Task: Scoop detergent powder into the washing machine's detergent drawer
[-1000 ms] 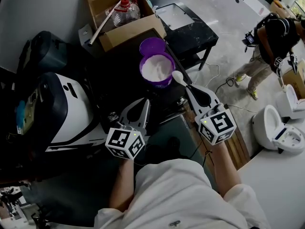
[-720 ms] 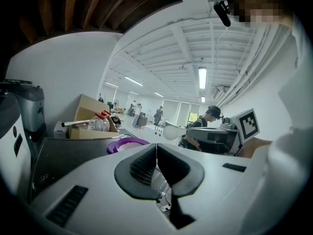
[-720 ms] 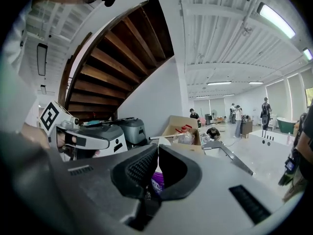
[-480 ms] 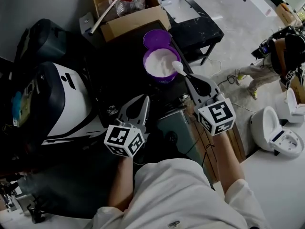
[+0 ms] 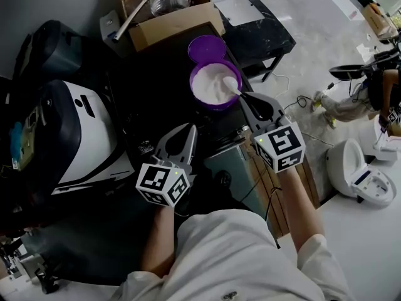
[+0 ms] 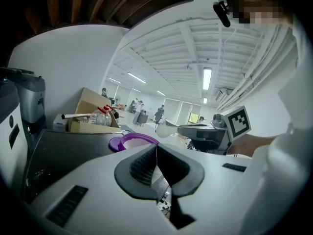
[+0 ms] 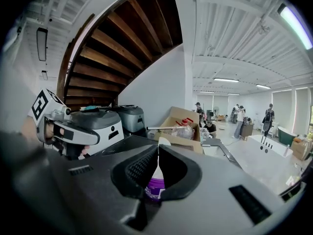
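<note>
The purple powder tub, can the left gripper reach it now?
Probably yes: nothing stands between the left gripper and the tub, though the spoon in the right gripper is over it.

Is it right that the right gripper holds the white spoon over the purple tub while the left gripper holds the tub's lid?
Not quite. The left gripper holds nothing: the left gripper view shows its jaws shut together with nothing between them. The lid lies on the dark top just behind the purple tub. The rest stands: the right gripper holds the white spoon over the tub.
</note>
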`<state>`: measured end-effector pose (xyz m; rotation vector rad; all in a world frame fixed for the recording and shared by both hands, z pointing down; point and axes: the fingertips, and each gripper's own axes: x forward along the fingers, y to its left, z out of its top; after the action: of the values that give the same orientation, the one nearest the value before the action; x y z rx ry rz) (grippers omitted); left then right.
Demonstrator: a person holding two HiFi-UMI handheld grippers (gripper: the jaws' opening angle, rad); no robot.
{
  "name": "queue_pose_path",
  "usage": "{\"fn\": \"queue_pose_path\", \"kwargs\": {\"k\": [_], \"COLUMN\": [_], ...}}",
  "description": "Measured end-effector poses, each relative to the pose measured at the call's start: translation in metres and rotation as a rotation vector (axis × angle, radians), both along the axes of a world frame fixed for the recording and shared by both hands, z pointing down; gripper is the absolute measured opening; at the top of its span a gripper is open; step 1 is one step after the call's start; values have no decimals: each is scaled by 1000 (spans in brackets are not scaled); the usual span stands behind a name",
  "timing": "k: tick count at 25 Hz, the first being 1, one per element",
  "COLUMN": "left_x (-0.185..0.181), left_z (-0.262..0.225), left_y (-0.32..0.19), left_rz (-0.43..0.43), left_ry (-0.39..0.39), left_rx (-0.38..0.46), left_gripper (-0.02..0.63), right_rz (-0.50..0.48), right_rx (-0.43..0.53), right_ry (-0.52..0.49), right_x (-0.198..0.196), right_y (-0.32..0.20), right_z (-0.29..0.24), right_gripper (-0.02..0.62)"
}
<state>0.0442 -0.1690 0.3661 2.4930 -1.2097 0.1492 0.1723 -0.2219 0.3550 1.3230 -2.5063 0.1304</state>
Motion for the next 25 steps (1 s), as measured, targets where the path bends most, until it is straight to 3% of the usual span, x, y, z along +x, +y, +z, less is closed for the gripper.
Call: {"fn": "queue_pose_path", "kwargs": {"k": [25], "left_x": [5], "left_z": [30], "left_y": [-42], "left_rz": [85], "left_ry": [-53], "left_rx": [-27], "left_gripper": [20], "right_rz": [-9], "right_rx": [-134], "right_ry": [201], "right_x": [-13], "right_y": [-52], "right_z": [50], "right_gripper": [14]}}
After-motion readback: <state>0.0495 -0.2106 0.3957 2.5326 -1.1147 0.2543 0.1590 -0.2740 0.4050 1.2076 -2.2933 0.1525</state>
